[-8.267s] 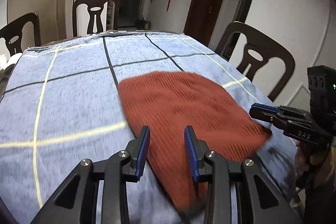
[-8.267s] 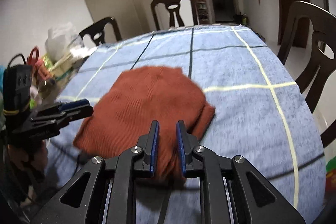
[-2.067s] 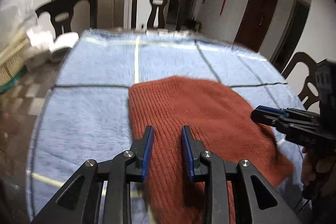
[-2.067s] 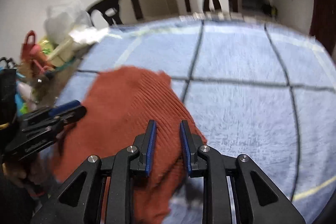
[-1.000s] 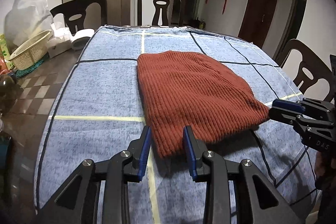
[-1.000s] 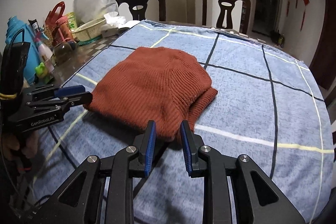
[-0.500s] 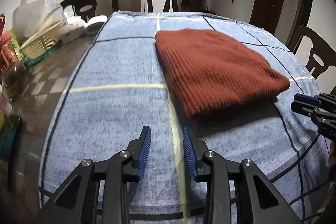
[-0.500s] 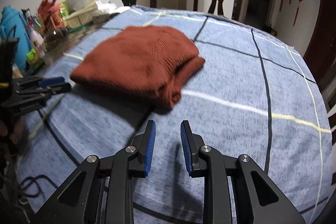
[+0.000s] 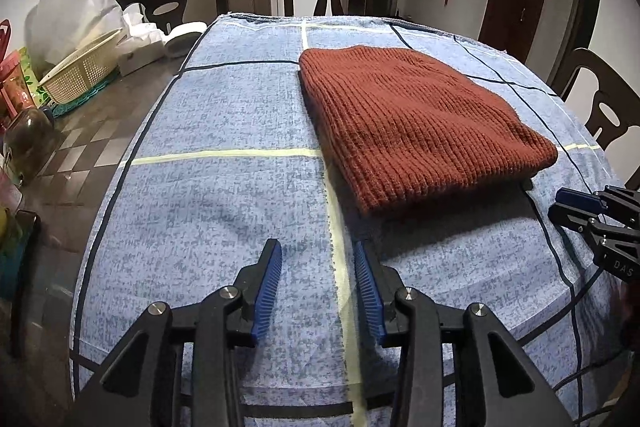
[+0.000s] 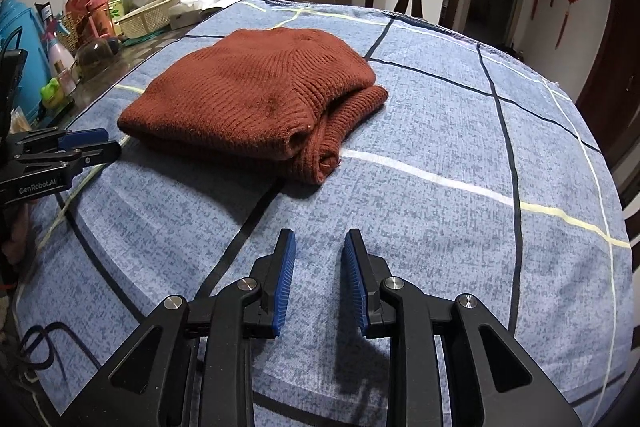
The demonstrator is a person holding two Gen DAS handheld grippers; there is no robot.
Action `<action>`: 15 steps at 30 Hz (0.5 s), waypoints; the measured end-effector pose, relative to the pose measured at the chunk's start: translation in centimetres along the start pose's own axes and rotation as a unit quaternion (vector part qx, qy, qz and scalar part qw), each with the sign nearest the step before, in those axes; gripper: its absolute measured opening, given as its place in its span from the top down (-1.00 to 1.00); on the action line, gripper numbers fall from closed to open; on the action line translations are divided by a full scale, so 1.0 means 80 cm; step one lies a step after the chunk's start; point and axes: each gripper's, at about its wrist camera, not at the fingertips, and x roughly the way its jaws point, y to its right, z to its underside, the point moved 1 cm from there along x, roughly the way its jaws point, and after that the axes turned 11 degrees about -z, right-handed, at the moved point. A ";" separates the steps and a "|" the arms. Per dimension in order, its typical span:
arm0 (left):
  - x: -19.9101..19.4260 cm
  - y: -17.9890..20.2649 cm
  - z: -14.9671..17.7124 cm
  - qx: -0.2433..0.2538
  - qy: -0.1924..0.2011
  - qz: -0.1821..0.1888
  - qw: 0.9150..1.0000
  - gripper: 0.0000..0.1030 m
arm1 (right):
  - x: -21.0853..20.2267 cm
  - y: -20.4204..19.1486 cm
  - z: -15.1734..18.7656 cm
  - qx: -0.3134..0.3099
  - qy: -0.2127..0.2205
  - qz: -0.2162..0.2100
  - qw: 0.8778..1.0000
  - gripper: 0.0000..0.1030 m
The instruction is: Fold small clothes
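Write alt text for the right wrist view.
A folded rust-red knit sweater lies on a blue checked tablecloth. The right gripper, empty with jaws opening, hovers short of it; the left gripper waits at the left edge.

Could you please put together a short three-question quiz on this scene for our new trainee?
1. True or false: the rust-red ribbed knit sweater lies folded on the blue checked tablecloth.
2. What is between the blue pads of the left gripper? A) the sweater's hem B) nothing, only tablecloth behind C) a white bag
3. Fill in: seen from the right gripper, the cream woven plastic basket stands to the ____ of the sweater.

Key: 1 true. 2 B; its jaws are opening, as are the right gripper's, also with nothing between. 3 left.
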 end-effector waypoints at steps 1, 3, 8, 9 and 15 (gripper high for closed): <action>0.001 0.000 0.000 0.001 0.000 0.000 1.000 0.18 | 0.000 0.001 0.000 0.001 0.000 -0.001 1.000 0.48; 0.001 0.001 0.001 0.002 0.000 -0.002 1.000 0.17 | 0.000 0.001 0.001 0.001 0.000 -0.001 1.000 0.48; 0.002 0.002 0.002 0.003 0.001 -0.003 1.000 0.17 | 0.000 0.001 0.000 0.002 0.000 -0.003 1.000 0.48; 0.002 0.002 0.002 0.004 0.001 -0.004 1.000 0.17 | 0.000 0.001 0.000 0.002 0.000 -0.003 1.000 0.48; 0.001 0.004 0.001 0.006 0.001 -0.008 1.000 0.16 | 0.000 0.001 0.001 0.002 0.000 -0.003 1.000 0.48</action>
